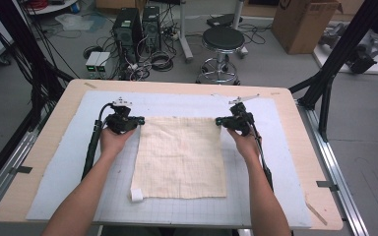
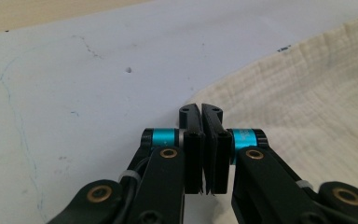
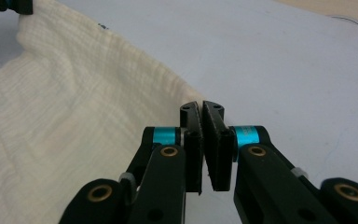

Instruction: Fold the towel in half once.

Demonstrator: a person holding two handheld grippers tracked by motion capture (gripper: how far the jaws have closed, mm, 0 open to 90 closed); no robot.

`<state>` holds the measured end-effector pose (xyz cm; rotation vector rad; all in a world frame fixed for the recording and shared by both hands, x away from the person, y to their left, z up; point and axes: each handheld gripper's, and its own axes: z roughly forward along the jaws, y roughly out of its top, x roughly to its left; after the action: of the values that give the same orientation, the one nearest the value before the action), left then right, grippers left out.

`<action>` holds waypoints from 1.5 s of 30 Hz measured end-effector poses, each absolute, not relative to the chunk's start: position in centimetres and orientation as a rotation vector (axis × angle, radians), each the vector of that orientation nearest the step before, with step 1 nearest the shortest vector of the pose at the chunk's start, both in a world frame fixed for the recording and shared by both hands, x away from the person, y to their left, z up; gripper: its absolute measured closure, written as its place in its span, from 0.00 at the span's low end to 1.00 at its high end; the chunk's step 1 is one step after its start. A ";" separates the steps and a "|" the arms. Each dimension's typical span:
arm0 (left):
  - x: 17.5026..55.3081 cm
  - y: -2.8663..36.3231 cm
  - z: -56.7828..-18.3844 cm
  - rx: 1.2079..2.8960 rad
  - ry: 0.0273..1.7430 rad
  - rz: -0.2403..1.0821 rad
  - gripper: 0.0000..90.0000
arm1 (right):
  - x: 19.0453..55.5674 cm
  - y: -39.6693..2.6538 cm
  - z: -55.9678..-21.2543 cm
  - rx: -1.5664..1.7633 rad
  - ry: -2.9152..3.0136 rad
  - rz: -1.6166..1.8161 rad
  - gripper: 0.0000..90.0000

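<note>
With both the left gripper [image 1: 139, 119] and right gripper [image 1: 219, 121] clamped, seemingly on the cloth's [image 1: 181, 156] far corners, uneven lifting could slip a thin corner free.

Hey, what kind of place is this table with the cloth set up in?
Probably a lab or workshop rather than a home: desktop computer towers with tangled cables sit on the floor, a cardboard box stands nearby, and a black metal frame surrounds the table.

Both forearms reach forward from the table's near edge, roughly parallel and well apart. The left gripper [image 1: 139, 119] sits toward the far left, its jaws pressed together and pointing inward. The right gripper [image 1: 218, 121] mirrors it toward the far right, jaws likewise closed.
</note>
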<state>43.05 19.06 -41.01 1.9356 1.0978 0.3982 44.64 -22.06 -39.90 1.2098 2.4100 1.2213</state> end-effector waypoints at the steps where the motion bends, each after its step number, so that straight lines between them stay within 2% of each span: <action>1: 42.8 19.1 -40.9 1.924 1.095 0.401 0.97 | 44.5 -22.2 -39.8 1.196 2.412 1.234 0.97; 24: 37.5 19.6 -40.0 1.952 0.982 0.379 0.97 | 39.3 -22.7 -37.9 1.063 2.440 1.303 0.97; 45: 32.8 20.4 -41.1 1.958 0.896 0.357 0.96 | 34.9 -23.5 -39.7 1.011 2.475 1.366 0.97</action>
<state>32.85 20.39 -41.08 1.9577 0.8964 0.3567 34.91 -23.53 -39.72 1.0111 2.4755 1.3657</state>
